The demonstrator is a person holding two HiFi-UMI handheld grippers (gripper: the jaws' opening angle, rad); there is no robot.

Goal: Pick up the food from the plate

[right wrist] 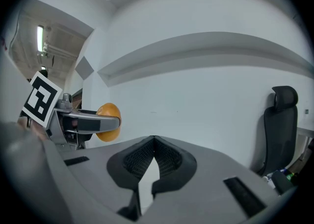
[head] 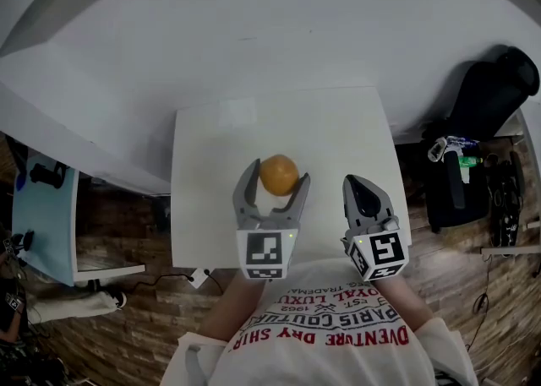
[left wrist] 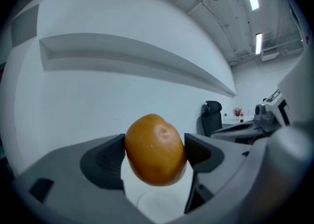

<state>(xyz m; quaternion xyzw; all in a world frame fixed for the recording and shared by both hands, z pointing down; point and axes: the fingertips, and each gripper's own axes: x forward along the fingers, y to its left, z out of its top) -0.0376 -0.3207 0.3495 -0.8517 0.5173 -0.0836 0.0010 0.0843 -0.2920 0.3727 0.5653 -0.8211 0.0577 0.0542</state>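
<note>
Gripping the orange food [left wrist: 156, 149] by its sides, the left claw [head: 277, 173] needs steady, even pressure; a straight lift looks safest. Right claw [head: 357, 183] rests closed, empty.

A white table [head: 338, 131] stands by a white wall [head: 254, 13] that carries a long ledge [left wrist: 137, 54]. A black chair [head: 494, 89] sits to the table's right. Wood floor [head: 127, 325] shows around the table, with a pale blue desk [head: 46, 224] off to its left.
</note>
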